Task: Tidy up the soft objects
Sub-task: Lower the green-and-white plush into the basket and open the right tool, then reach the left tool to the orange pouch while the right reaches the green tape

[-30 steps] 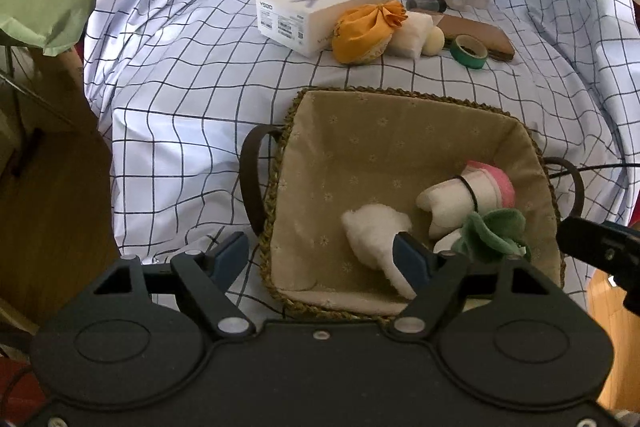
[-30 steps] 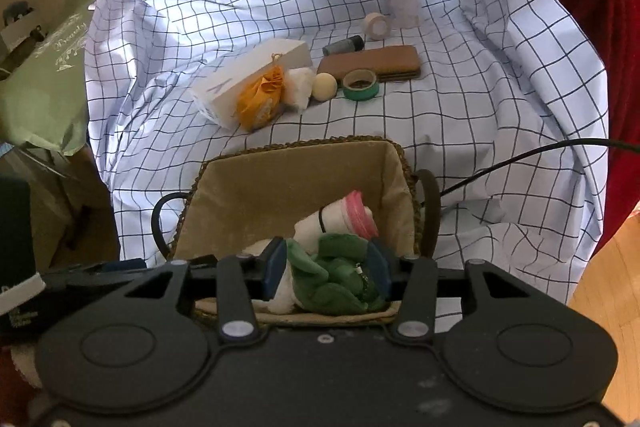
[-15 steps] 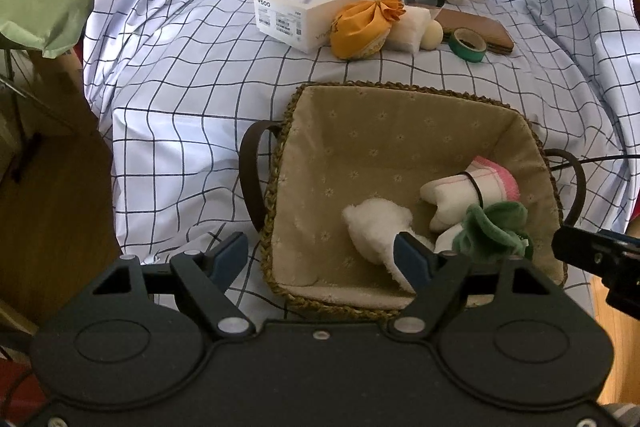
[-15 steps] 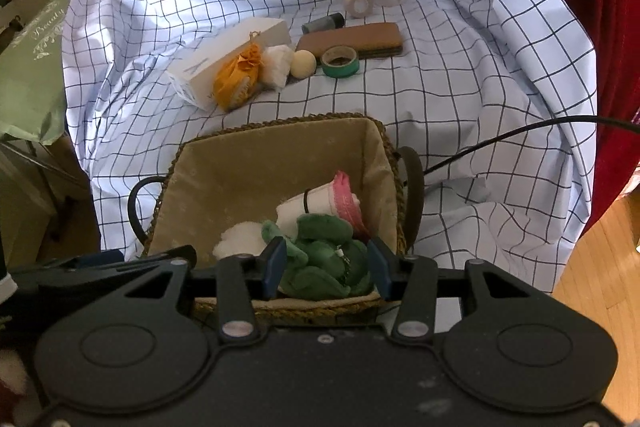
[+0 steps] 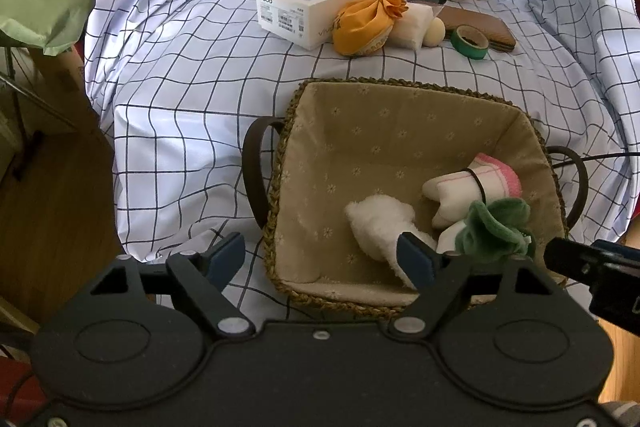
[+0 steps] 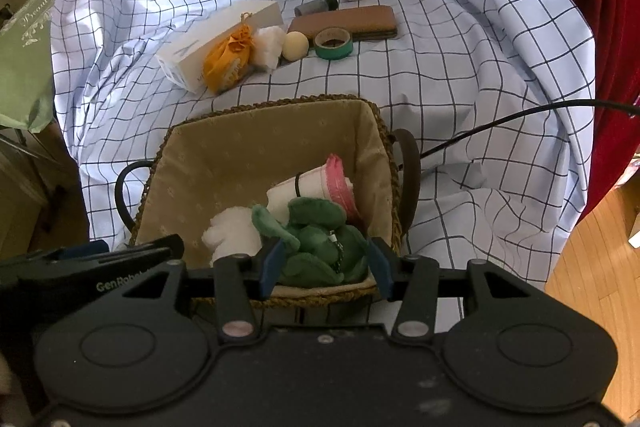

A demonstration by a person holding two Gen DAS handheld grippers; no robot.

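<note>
Lowered since the earlier frame: green plush toy [image 6: 316,247], now in the near right corner of the woven lined basket [image 6: 224,143]. Right claw [image 6: 324,263] opening, toy between its jaws; left claw [image 5: 320,259] opening, empty, straddling the basket's near left rim.

Left gripper [image 5: 322,261]: matte black body, two round raised discs on top, silver screws at the finger pivots, blue pads on black fingers. Right gripper [image 6: 325,263]: same build, dusty black shell, blue pads; white "GenRobot" lettering on the neighbouring black housing.
</note>
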